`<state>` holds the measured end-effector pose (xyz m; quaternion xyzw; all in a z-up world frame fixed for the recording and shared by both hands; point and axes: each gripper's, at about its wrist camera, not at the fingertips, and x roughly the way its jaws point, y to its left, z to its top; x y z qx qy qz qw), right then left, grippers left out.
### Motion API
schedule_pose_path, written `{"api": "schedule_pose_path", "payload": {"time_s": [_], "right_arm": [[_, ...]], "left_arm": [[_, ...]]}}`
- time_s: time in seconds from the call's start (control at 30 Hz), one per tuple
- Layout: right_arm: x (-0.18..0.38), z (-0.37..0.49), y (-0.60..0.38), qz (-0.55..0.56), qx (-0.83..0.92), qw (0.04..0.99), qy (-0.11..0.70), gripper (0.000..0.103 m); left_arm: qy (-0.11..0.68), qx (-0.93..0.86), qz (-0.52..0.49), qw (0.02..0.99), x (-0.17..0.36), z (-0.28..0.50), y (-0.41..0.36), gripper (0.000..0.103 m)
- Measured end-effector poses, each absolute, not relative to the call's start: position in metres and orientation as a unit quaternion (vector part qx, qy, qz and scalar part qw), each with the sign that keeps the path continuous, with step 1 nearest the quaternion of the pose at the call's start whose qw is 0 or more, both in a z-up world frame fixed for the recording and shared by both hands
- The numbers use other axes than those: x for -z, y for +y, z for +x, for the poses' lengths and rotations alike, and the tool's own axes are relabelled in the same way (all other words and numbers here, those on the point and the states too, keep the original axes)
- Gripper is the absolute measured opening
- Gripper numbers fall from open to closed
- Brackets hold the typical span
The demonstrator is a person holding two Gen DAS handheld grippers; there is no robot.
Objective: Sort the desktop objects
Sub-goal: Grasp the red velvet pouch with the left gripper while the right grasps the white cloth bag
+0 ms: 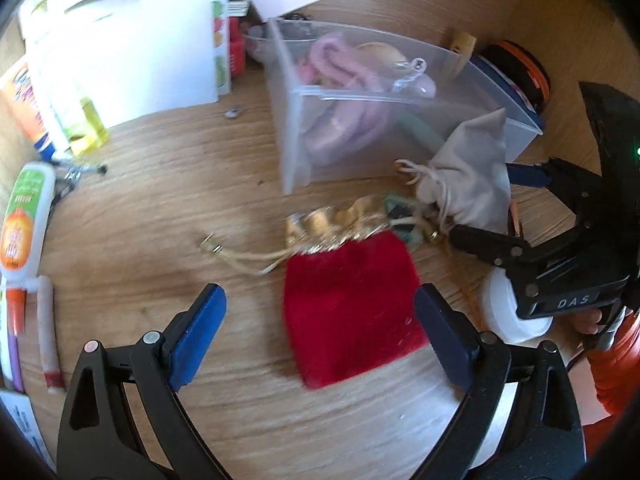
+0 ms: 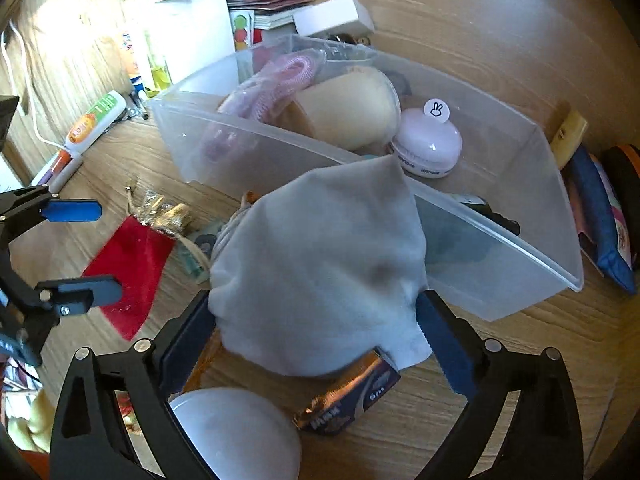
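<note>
A red velvet pouch with a gold top lies on the wooden desk between the open fingers of my left gripper; it also shows in the right wrist view. My right gripper is closed on a grey cloth drawstring pouch and holds it just in front of the clear plastic bin. In the left wrist view the grey pouch hangs at the bin's near corner with the right gripper on it.
The bin holds a pink coil, a beige cup and a white round case. A snack wrapper and a white lid lie under my right gripper. Glue tube, pens, papers and boxes crowd the left.
</note>
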<state>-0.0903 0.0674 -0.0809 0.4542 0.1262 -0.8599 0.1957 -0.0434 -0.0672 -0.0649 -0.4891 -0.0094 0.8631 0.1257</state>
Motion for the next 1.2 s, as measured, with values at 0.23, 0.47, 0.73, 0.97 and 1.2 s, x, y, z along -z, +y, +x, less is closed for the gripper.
{"api": "schedule_pose_path", "payload": {"time_s": [0.23,0.47,0.73,0.97,1.2], "right_arm": [[0.085,-0.099,0.072,0.456,0.858,0.214,0.101,0.083],[0.077,-0.091,0.072,0.446,0.859,0.237,0.087,0.065],[0.043,-0.065,0.074,0.393,0.879,0.254,0.084,0.054],[0.011,-0.043,0.086,0.335,0.908,0.233,0.099,0.054],[-0.007,-0.042,0.106,0.308,0.925,0.201,0.096,0.054]], "left_arm": [[0.046,-0.861,-0.496,0.098,0.075,-0.057,-0.039,0.096],[0.039,-0.88,-0.464,0.094,0.071,-0.045,-0.042,0.055],[-0.011,-0.884,-0.457,0.103,0.064,-0.049,-0.06,0.014],[-0.015,-0.904,-0.417,0.096,0.041,-0.033,-0.064,0.011],[-0.034,-0.925,-0.362,0.106,0.002,-0.022,-0.065,0.01]]}}
